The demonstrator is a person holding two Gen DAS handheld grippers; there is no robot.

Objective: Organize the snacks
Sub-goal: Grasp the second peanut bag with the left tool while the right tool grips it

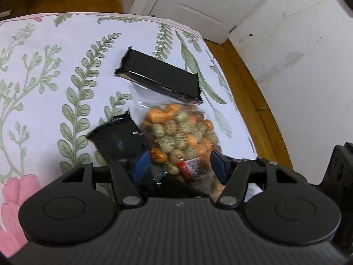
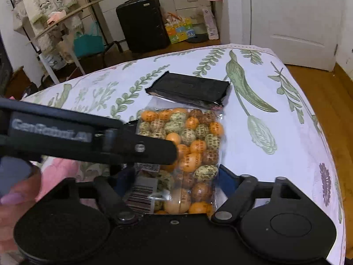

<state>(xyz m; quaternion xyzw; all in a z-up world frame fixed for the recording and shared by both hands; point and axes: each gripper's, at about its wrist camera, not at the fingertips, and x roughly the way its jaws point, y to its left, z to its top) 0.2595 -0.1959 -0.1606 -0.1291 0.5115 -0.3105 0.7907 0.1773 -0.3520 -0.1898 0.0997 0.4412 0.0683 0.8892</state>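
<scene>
A clear bag of orange, green and brown coated nuts [image 1: 176, 132] lies lengthwise on the flowered tablecloth. Its near end fills the gap between the blue pads of my left gripper [image 1: 179, 161], which is shut on it. In the right wrist view the same bag [image 2: 194, 137] runs between the jaws of my right gripper [image 2: 176, 176]. These jaws stand wide, the right pad just off the bag's edge. The left gripper [image 2: 167, 150] crosses over the bag from the left and hides the other pad. A long black packet [image 1: 161, 77] [image 2: 189, 88] lies across the bag's far end. A smaller black packet [image 1: 114, 139] sits left of the bag.
The tablecloth [image 1: 55, 66] [image 2: 275, 132] ends close on the right, with wooden floor [image 1: 253, 110] and a white wall beyond. A person's finger [image 2: 13, 196] shows at the lower left. A black suitcase [image 2: 141, 22] and a clothes rack [image 2: 55, 22] stand past the far edge.
</scene>
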